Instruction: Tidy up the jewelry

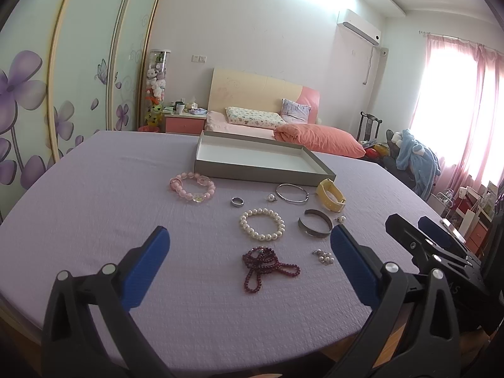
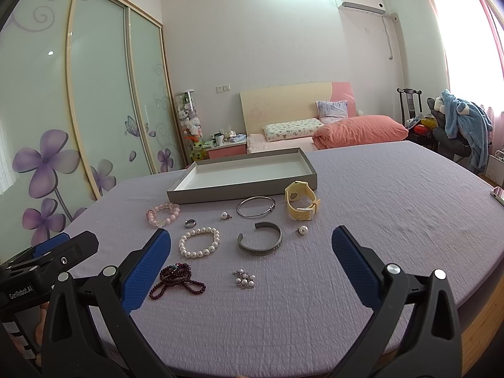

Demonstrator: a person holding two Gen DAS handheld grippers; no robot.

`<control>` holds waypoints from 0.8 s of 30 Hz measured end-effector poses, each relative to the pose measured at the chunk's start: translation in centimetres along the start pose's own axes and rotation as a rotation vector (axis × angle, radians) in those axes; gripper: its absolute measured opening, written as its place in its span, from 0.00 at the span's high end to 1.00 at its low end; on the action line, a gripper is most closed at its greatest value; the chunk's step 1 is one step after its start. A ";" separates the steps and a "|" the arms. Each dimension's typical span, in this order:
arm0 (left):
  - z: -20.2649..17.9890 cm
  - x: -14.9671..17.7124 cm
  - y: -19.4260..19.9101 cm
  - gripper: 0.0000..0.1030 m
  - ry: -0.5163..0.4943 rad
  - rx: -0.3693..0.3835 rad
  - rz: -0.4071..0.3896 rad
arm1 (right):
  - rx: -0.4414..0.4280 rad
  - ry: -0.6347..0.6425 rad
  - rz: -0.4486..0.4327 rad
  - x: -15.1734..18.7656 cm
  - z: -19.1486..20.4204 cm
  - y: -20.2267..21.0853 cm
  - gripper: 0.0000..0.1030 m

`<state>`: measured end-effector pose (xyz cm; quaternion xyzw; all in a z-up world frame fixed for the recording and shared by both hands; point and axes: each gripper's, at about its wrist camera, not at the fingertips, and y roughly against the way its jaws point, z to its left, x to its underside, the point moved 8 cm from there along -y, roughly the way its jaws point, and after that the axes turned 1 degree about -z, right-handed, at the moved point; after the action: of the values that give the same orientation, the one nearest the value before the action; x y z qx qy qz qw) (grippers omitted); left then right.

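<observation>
A grey tray with a white inside (image 1: 220, 170) (image 2: 189, 193) lies empty at the back of a lilac table. In front of it lie a pink bead bracelet (image 1: 192, 186) (image 2: 163, 214), a ring (image 1: 237, 202), a silver bangle (image 1: 292, 192) (image 2: 255, 206), a yellow watch (image 1: 330, 194) (image 2: 300, 200), a pearl bracelet (image 1: 262, 224) (image 2: 199, 242), a grey cuff (image 1: 315, 223) (image 2: 260, 241), dark red beads (image 1: 266, 264) (image 2: 176, 280) and a pearl brooch (image 2: 244, 278). My left gripper (image 1: 250, 242) and right gripper (image 2: 252, 242) are open, empty and above the near edge.
A phone (image 2: 497, 194) lies at the table's right edge. Two loose pearl earrings (image 2: 225, 215) (image 2: 302, 230) lie among the jewelry. Behind the table stand a bed (image 2: 330, 132), sliding wardrobe doors (image 2: 94, 94) and a chair with clothes (image 2: 463, 126).
</observation>
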<state>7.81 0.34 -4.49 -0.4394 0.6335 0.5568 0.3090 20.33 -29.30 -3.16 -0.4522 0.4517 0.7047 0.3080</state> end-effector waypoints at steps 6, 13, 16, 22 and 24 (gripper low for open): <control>0.0 0.0 -0.1 0.02 0.000 0.000 0.001 | 0.000 0.001 0.001 0.0 0.0 0.0 0.01; 0.2 0.2 -0.3 0.02 0.004 -0.002 0.002 | -0.001 0.000 0.002 0.1 0.0 -0.3 0.01; 0.1 0.1 -0.2 0.02 0.004 -0.001 0.003 | -0.001 0.001 0.001 0.1 0.0 -0.3 0.01; 0.2 0.1 -0.3 0.02 0.005 -0.003 0.003 | -0.001 0.002 0.001 0.1 0.0 -0.3 0.01; 0.2 0.1 -0.2 0.02 0.005 -0.002 0.004 | -0.001 0.001 0.002 0.1 0.0 -0.3 0.01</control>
<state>7.98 0.50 -4.68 -0.4399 0.6347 0.5568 0.3059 20.53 -29.19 -3.37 -0.4521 0.4522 0.7049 0.3070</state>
